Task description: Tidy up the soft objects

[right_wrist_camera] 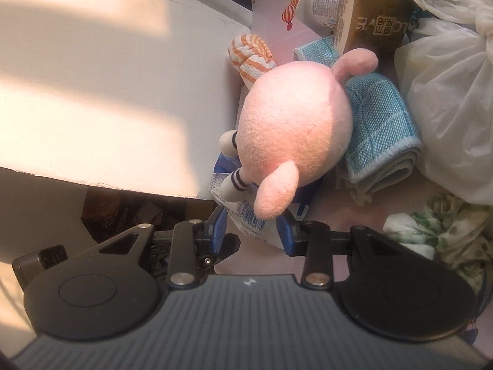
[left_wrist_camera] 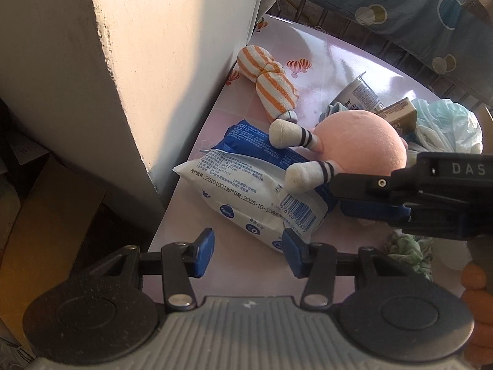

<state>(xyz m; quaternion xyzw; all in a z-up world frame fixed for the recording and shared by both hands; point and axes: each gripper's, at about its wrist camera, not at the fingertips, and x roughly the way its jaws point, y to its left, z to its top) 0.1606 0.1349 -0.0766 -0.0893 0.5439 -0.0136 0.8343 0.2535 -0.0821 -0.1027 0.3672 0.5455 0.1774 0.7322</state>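
Left gripper (left_wrist_camera: 248, 251) angled steeply down, fingers apart at crinkly wipes pack (left_wrist_camera: 246, 191) edge. Right gripper (right_wrist_camera: 251, 231) — fingers apart (grip unclear) — beside fuzzy round plush (right_wrist_camera: 292, 129) lying on pack.

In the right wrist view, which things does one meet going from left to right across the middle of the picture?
white wall → pink plush toy → folded blue cloth → white plastic bag

"DAS" on tool (left_wrist_camera: 369, 197), "2025-10-10" on packet (left_wrist_camera: 246, 197)
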